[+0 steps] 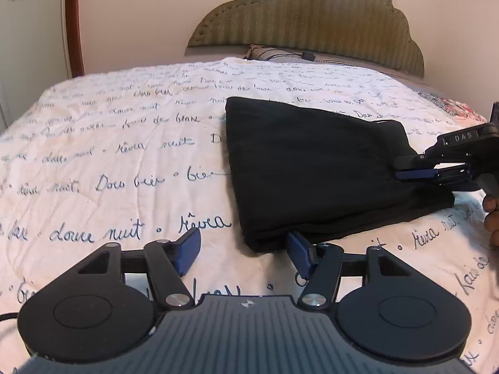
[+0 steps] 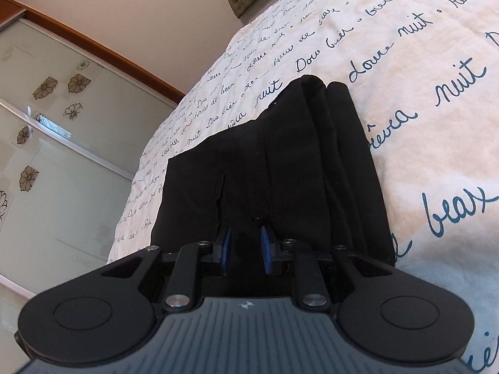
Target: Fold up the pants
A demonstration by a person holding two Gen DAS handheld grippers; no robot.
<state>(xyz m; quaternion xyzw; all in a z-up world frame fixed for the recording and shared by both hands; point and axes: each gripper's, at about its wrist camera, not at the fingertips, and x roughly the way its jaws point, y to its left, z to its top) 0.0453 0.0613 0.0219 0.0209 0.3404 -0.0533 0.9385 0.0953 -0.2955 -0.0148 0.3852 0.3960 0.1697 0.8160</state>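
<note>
Black pants [image 1: 312, 168] lie folded into a compact stack on the white bedspread [image 1: 109, 143]. My left gripper [image 1: 243, 251] is open at the stack's near corner. That corner pokes in between the blue pads, and the right-hand pad [image 1: 297, 251] sits against the fabric edge. From the right side, my right gripper [image 1: 418, 173] reaches onto the pants' right edge. In the right wrist view the right gripper [image 2: 244, 249] is shut on a pinch of the pants [image 2: 280, 155], with black cloth filling the narrow gap between its pads. Several folded layers show along the pants' right side.
The bedspread [image 2: 421, 62] carries dark handwritten script. An upholstered headboard [image 1: 312, 21] and a pillow [image 1: 265, 51] stand at the far end. A mirrored wardrobe with flower stickers [image 2: 62, 131] runs beside the bed. A person's fingers [image 1: 491, 215] show at the right edge.
</note>
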